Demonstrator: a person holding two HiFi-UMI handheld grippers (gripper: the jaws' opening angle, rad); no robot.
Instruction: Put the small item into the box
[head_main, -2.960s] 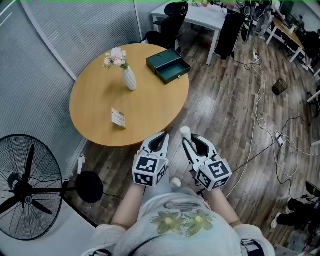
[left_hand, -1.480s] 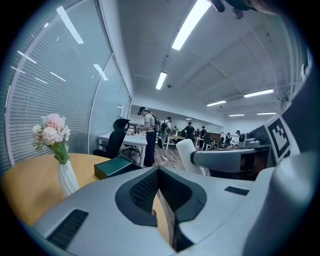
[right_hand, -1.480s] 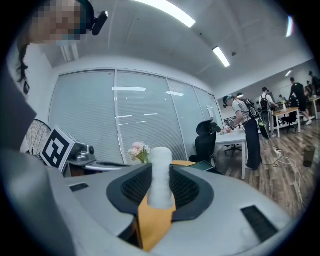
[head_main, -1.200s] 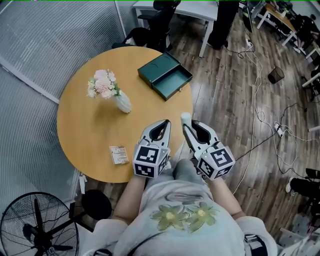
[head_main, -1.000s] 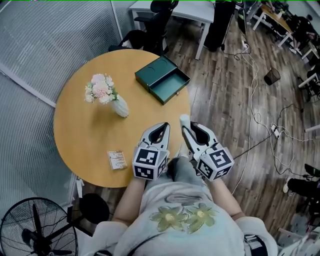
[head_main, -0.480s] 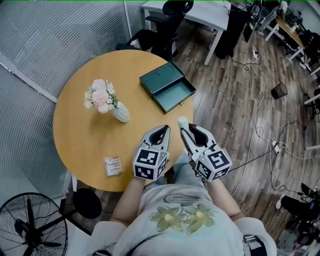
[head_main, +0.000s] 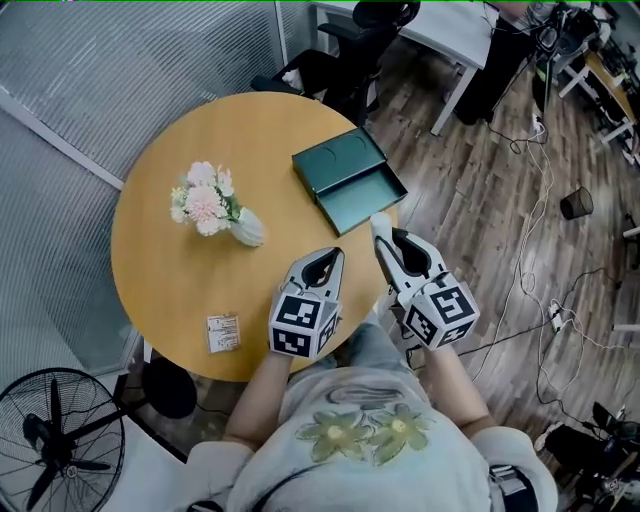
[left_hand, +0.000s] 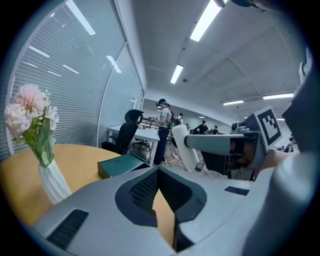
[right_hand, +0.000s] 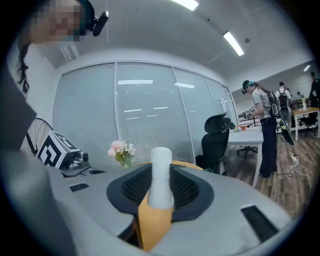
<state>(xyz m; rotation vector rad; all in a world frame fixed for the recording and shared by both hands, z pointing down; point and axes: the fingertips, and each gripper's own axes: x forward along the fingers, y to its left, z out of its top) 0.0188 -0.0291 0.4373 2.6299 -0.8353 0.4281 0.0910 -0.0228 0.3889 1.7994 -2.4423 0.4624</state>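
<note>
A dark green box lies on the round wooden table, its drawer pulled out toward me and empty. My right gripper is shut on a small white cylinder, which stands up between the jaws, just short of the drawer's near corner at the table's edge. My left gripper hovers over the table's near edge, shut with nothing in it; its jaws meet at the tips. From the left gripper view the box lies ahead and the cylinder shows to the right.
A white vase of pink flowers stands left of the box. A small printed packet lies near the table's front left edge. A floor fan, an office chair and floor cables surround the table. People stand far back.
My right gripper, still holding the white cylinder, has come closer to the open drawer of the green box. The left gripper stays shut beside it.
</note>
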